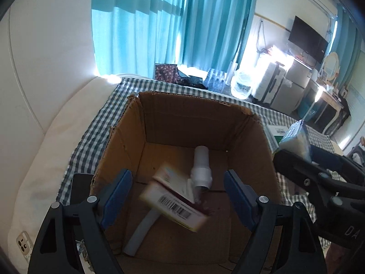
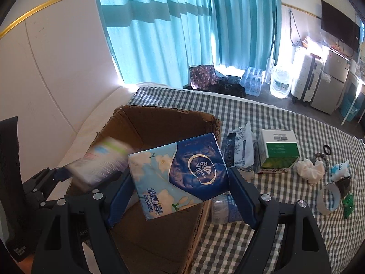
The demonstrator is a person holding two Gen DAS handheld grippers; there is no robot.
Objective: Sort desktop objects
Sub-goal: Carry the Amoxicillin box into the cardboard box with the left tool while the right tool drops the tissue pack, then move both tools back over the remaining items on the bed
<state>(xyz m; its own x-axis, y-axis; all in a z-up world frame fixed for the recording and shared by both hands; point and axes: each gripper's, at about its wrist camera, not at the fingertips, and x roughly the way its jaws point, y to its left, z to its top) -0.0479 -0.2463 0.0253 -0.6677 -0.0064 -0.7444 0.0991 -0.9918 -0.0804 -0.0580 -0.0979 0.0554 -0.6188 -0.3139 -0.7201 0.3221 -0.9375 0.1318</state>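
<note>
An open cardboard box [image 1: 182,118] stands on the checked cloth [image 2: 262,239]. My left gripper [image 1: 178,178] hangs open above it. A small carton with a barcode [image 1: 175,207] is blurred between the jaws, clear of both pads, over the box floor. A white bottle [image 1: 200,166] and a grey tube [image 1: 141,230] lie inside the box. My right gripper [image 2: 179,172] is shut on a blue Vinda tissue pack [image 2: 182,173], held at the box's right rim [image 2: 212,118]. In the left wrist view the tissue pack [image 1: 294,139] sits in the right gripper [image 1: 294,157] at the far right.
Right of the box lie a patterned pouch [image 2: 239,148], a green and white carton [image 2: 278,150], a water bottle [image 2: 223,210] on its side, crumpled white paper [image 2: 308,169], a tape roll [image 2: 328,198] and a small toy [image 2: 340,169]. A dark block [image 2: 9,182] stands at left.
</note>
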